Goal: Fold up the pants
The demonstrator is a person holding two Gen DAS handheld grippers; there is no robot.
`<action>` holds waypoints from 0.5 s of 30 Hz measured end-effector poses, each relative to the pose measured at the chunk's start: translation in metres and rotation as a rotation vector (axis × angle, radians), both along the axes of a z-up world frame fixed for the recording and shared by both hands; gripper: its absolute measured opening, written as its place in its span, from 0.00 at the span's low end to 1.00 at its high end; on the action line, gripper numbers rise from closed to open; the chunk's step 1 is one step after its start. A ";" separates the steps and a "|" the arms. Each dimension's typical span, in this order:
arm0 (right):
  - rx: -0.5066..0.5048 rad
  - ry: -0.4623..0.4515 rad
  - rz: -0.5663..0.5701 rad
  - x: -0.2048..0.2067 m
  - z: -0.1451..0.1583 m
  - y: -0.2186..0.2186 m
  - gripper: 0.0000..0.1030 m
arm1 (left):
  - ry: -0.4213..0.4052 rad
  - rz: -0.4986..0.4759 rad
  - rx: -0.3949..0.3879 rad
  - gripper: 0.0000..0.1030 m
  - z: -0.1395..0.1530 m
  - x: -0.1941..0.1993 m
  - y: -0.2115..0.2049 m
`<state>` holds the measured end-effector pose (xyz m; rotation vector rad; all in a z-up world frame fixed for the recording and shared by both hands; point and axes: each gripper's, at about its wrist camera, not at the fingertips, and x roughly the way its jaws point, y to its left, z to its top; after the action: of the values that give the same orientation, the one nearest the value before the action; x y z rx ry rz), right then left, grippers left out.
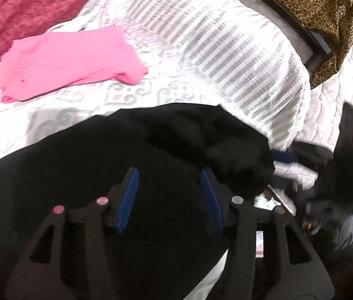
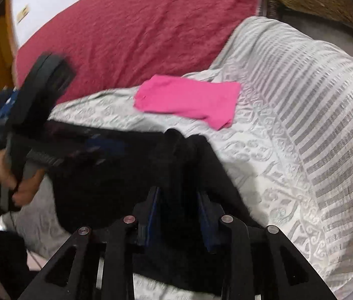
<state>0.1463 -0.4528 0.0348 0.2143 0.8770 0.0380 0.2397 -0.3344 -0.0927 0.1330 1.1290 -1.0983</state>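
Seemingly at mid-fold, the black pants (image 1: 126,162) are spread over the white patterned bedspread (image 1: 201,50) across the lower half of the left wrist view. The left gripper (image 1: 170,200) is held low above them at bottom centre, its jaws wide apart and empty. In the right wrist view, the right gripper (image 2: 180,215) is seen at bottom centre, jaws closed on a raised fold of the pants. A folded pink garment (image 2: 188,102) lies at upper centre, a red blanket (image 2: 139,25) behind it.

Black pants (image 1: 131,175), pink garment (image 1: 66,62) (white-grey patterned bedspread (image 1: 226,50)).
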 end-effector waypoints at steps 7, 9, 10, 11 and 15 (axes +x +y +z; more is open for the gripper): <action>0.086 -0.016 0.009 -0.013 0.004 -0.007 0.33 | -0.009 -0.020 0.021 0.51 -0.004 -0.010 0.006; 0.136 -0.028 -0.030 -0.012 0.004 -0.019 0.34 | 0.000 -0.009 0.021 0.51 -0.006 -0.007 0.010; 0.179 -0.036 -0.053 -0.010 0.003 -0.027 0.35 | 0.005 -0.002 0.019 0.51 -0.006 -0.006 0.012; 0.234 -0.040 -0.072 -0.010 0.001 -0.037 0.39 | 0.008 0.007 0.020 0.51 -0.006 -0.004 0.013; 0.376 -0.004 -0.076 -0.001 -0.010 -0.050 0.47 | 0.009 0.022 0.015 0.51 -0.006 -0.001 0.016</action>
<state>0.1449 -0.5031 0.0244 0.5981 0.8519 0.1330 0.2388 -0.3189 -0.0985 0.1279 1.1446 -1.0721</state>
